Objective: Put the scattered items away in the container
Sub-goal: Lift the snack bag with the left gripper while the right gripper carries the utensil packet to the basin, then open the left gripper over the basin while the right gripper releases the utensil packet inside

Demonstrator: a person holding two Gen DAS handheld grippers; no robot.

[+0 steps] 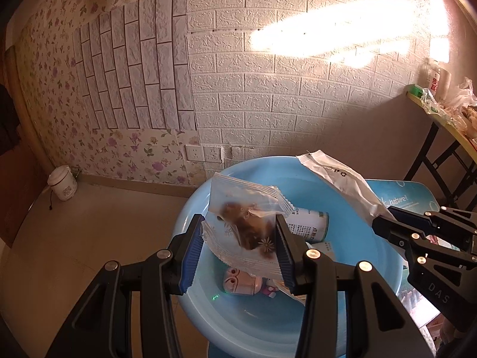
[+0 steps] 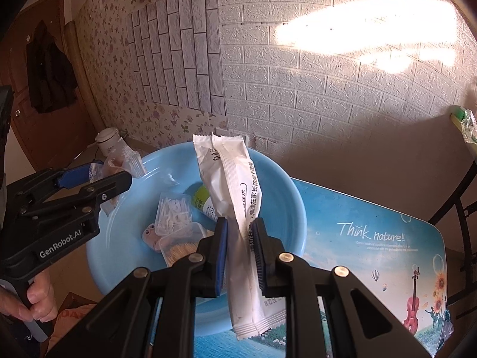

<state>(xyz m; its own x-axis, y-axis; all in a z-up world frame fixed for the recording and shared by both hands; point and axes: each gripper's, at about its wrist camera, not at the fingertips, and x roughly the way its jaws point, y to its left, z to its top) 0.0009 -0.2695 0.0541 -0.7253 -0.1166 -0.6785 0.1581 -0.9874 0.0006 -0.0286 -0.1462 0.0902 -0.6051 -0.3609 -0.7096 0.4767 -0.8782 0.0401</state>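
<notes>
Left gripper (image 1: 238, 247) clamped on clear snack bag (image 1: 244, 223), held over blue basin (image 1: 190, 208). Right gripper (image 2: 241, 250) pinched tight on long white packet (image 2: 235, 197), held above basin rim. Already in basin: can (image 1: 310, 223), floss box (image 2: 174, 213), pink toy (image 1: 238, 282). Left to do, by my read: drop these 2. No other strays visible on table (image 2: 372, 238).

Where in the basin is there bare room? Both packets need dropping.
The basin is bare along its left wall and near rim, below the left gripper. The middle is crowded: floss-pick box, can, toy.
</notes>
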